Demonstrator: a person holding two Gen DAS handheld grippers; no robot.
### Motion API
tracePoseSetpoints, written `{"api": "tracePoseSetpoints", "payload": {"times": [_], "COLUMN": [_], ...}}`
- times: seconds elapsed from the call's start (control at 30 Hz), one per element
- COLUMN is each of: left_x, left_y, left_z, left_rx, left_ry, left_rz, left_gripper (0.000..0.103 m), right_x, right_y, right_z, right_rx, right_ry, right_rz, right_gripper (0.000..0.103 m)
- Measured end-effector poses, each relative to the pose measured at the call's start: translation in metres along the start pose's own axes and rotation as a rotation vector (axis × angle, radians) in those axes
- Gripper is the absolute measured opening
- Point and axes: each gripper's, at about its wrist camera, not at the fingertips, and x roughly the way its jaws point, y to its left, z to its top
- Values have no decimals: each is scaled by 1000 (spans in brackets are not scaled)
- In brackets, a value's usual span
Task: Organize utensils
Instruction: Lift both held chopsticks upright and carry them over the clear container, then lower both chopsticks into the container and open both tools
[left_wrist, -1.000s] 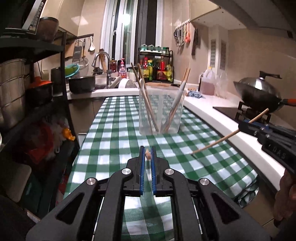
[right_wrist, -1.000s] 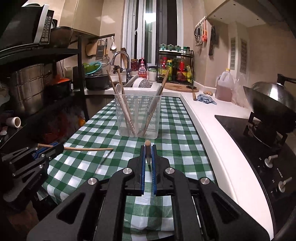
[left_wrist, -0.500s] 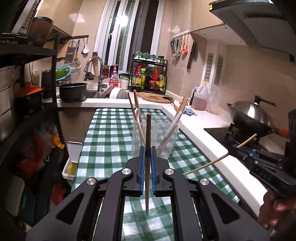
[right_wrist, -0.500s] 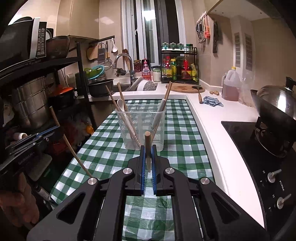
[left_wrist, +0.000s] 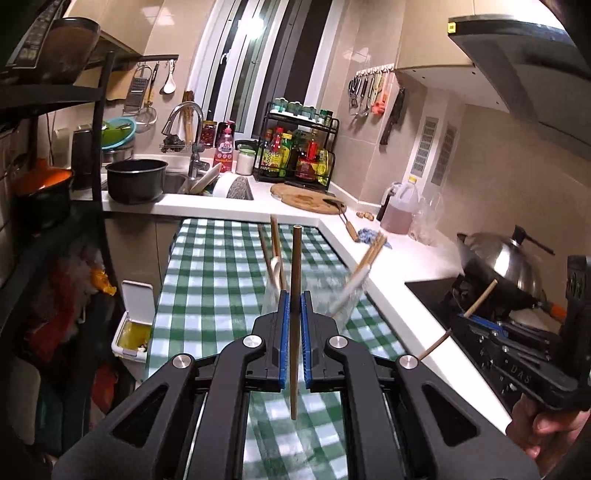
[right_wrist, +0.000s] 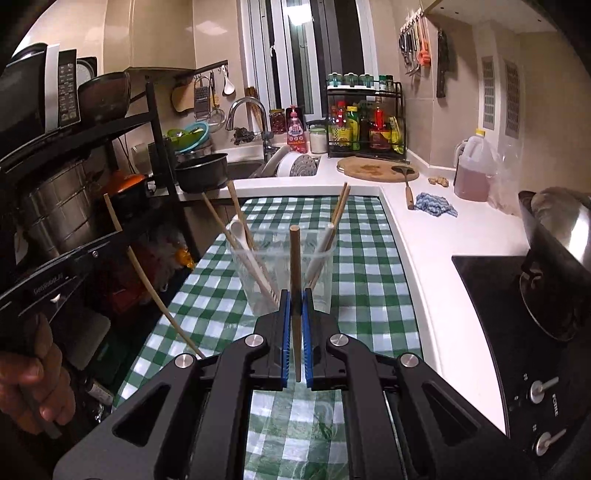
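My left gripper (left_wrist: 294, 306) is shut on a wooden chopstick (left_wrist: 294, 280) that stands upright between its blue pads, above the checked table. My right gripper (right_wrist: 295, 306) is shut on a second wooden chopstick (right_wrist: 294, 262), also upright. A clear plastic holder (right_wrist: 284, 273) stands on the green-and-white checked cloth (right_wrist: 362, 266) just beyond both grippers; it holds several chopsticks and white spoons (right_wrist: 245, 245). In the left wrist view the holder (left_wrist: 325, 291) is partly hidden behind the gripper. The right gripper shows at the right of the left wrist view (left_wrist: 476, 317), with its chopstick slanted.
A white counter (right_wrist: 436, 236) runs along the right with a blue cloth (right_wrist: 436, 205), an oil jug (right_wrist: 474, 171) and a wok (right_wrist: 561, 236) on the hob. A black shelf rack (right_wrist: 74, 177) stands at the left. A sink (left_wrist: 177, 181) and spice rack (left_wrist: 299, 155) are at the back.
Both grippers have risen and tilted down toward the holder. The left chopstick has turned from pointing forward to upright. The right gripper's chopstick now stands taller in its jaws.
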Motion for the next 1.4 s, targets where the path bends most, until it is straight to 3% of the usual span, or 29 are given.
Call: {"api": "tracePoseSetpoints", "payload": {"times": [0.3, 0.47, 0.57, 0.77, 1.4], "left_x": [14, 35, 50, 91, 134], "left_y": [-3, 2, 9, 23, 15], "left_z": [86, 112, 105, 85, 66], "left_rx": [-6, -35, -42, -69, -2], "left_ry": [-96, -125, -139, -83, 16], "left_rz": [-50, -64, -68, -78, -53], "left_gripper": [6, 6, 6, 6, 6], "right_x": [-4, 1, 17, 60, 123], "right_y": [8, 16, 23, 22, 12], "right_z": [76, 118, 129, 124, 100], "right_rx": [-43, -74, -101, -113, -86], "right_ry": [-100, -164, -167, -121, -22], "right_rz": [0, 1, -8, -15, -48], "right_gripper": [6, 6, 6, 6, 6]}}
